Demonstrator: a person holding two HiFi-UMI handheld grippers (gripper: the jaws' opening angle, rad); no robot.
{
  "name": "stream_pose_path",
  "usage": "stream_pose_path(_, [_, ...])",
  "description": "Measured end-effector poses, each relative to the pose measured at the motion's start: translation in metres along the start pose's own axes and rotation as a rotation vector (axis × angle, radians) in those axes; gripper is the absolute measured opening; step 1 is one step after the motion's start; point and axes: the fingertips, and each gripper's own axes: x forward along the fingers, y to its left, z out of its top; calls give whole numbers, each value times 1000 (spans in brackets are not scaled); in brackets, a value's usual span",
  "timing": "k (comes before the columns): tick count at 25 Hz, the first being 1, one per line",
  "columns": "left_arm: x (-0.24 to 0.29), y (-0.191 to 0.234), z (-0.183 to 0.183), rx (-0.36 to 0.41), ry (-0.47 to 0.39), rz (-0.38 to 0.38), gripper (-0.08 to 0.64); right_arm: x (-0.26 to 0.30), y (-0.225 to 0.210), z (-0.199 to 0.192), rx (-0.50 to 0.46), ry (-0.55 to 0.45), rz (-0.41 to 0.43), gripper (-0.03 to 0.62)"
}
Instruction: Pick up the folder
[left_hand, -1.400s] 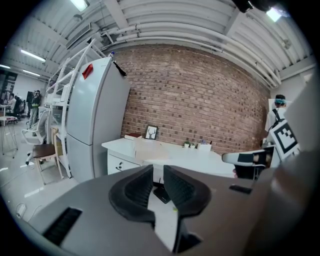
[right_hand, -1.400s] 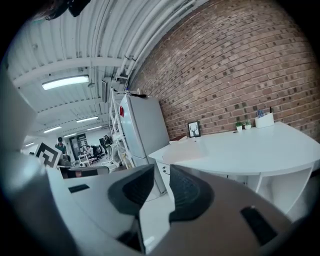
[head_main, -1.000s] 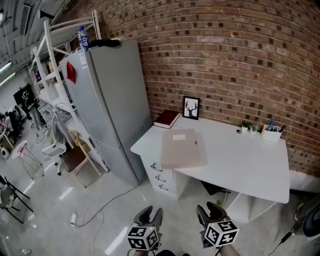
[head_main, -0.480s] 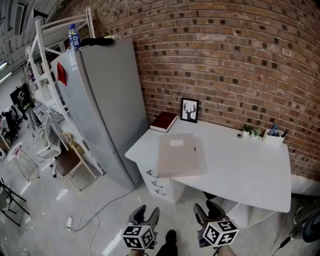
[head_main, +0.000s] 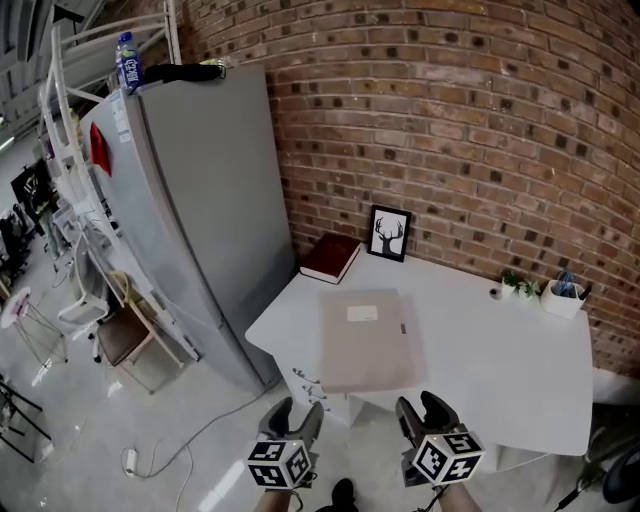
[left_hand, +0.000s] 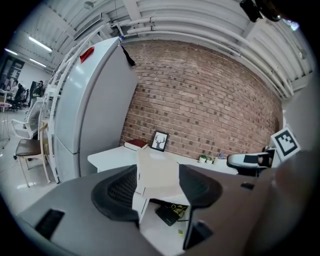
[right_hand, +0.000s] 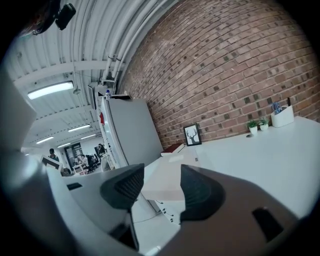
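Your left gripper (head_main: 297, 412): lowest in the head view, over the floor and short of the desk. Its jaws are wide apart and opening, with nothing between the pads.
Your right gripper (head_main: 424, 408): just beside the left one, also short of the desk edge. Its jaws stand apart and hold nothing.
Floor (head_main: 80, 420): pale grey, with a white cable (head_main: 150, 455) lying at lower left.
Desk (head_main: 500, 350): white, its near edge just ahead of both grippers, with a drawer unit (head_main: 310, 385) under the left end.
Folder (head_main: 367, 338): beige, closed and lying flat on the left part of the desk, reaching the near edge — neither gripper touches it.
Book (head_main: 331, 257): dark red, flat, beyond the folder at the back left corner and apart from it.
Picture frame (head_main: 389, 234): black, upright against the wall just right of the book, showing a deer's head.
Far right of desk: small green plants (head_main: 518, 284) and a white pot (head_main: 563, 297) by the wall.
Fridge (head_main: 200, 200): tall, grey, left of the desk, with a bottle (head_main: 125, 50) on top.
Wall (head_main: 450, 120): red brick — behind everything.
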Motion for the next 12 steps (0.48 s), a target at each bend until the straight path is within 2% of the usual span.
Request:
stream_pose_path(7, [48, 34, 29, 35, 0, -24, 242, 56, 2, 23, -14, -16, -27, 213])
stream_pose_path(12, [67, 57, 37, 26, -2, -23, 245, 79, 2, 23, -20, -7, -48, 213])
